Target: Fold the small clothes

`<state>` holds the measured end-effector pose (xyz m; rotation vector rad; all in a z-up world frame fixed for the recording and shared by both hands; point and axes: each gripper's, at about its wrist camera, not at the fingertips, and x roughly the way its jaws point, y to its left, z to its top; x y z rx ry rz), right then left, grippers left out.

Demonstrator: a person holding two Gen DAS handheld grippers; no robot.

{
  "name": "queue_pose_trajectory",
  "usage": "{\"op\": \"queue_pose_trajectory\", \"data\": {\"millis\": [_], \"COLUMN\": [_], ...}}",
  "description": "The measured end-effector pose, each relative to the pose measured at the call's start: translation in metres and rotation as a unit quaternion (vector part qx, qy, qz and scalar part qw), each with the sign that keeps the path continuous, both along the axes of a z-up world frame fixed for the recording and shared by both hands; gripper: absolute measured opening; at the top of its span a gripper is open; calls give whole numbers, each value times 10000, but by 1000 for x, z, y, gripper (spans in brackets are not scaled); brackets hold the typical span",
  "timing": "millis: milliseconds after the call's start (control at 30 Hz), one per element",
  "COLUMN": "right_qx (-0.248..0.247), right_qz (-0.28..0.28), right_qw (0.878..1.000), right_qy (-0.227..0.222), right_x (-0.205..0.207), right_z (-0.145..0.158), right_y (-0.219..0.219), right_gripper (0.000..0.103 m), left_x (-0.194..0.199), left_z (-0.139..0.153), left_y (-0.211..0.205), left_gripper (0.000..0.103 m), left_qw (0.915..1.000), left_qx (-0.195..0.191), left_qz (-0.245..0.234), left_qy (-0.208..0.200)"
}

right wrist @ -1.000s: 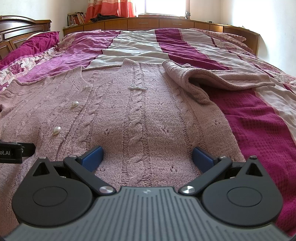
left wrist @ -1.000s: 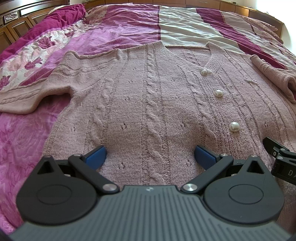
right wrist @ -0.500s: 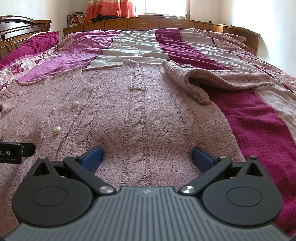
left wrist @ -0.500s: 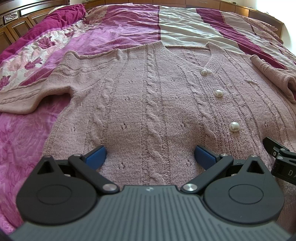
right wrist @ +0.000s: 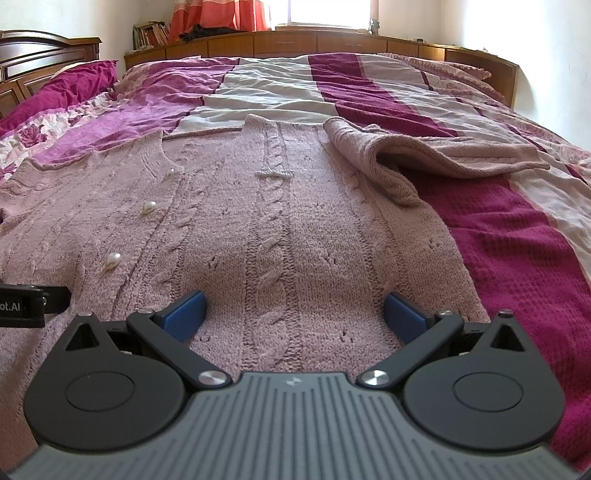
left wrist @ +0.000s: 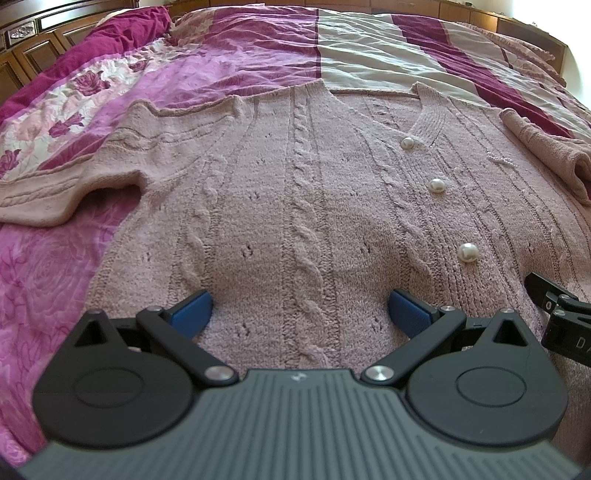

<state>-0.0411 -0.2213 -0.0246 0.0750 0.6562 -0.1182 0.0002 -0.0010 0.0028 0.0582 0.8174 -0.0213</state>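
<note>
A dusty-pink cable-knit cardigan (left wrist: 303, 192) is spread flat, front up, across the near part of a bed, its hem towards the cameras and its V-neck away from them. Three pearl buttons (left wrist: 436, 184) are seen in a line down its closed front. In the left wrist view one short sleeve (left wrist: 55, 192) is laid out flat to the side over the bedspread (left wrist: 229, 48); in the right wrist view the other sleeve (right wrist: 399, 162) is seen rumpled, with part of it folded up and resting on the cardigan's shoulder. A small beaded trim (right wrist: 275, 172) is seen on the chest panel.

The left tool (left wrist: 301, 310) is held low over the hem, its blue fingers (left wrist: 192, 312) spread wide apart with nothing between them but knit fabric beneath. The right tool (right wrist: 293, 312) is likewise held over the hem nearer the cardigan's side edge, its fingers (right wrist: 402, 317) also spread wide and gripping nothing. Whether the fingertips touch the knit cannot be told.

The bedspread is striped in magenta, cream and floral pink. A wooden headboard (right wrist: 44, 55) and a low wooden cabinet (right wrist: 332, 42) are seen beyond, with orange curtains (right wrist: 221, 14) at the window.
</note>
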Motion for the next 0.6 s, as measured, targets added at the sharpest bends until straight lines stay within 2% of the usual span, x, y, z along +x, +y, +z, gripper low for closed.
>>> {"op": "queue_pose_trajectory", "data": {"millis": [367,600], "right_qx": [55,486], "right_qz": [130,164], "right_qw": [9998,9985], "right_qy": [119,212], "right_x": [5,9], "right_z": [5,16], "right_y": [-3,-15], "right_gripper": [103,103], "left_x": [3,4], "left_z": [0,7], "left_y": [0,3], "left_gripper": [103,103], "left_qw": [10000,9998], "left_qx": [-14,-111], "left_qz": [-29,-24], "left_qy": [54,155]}}
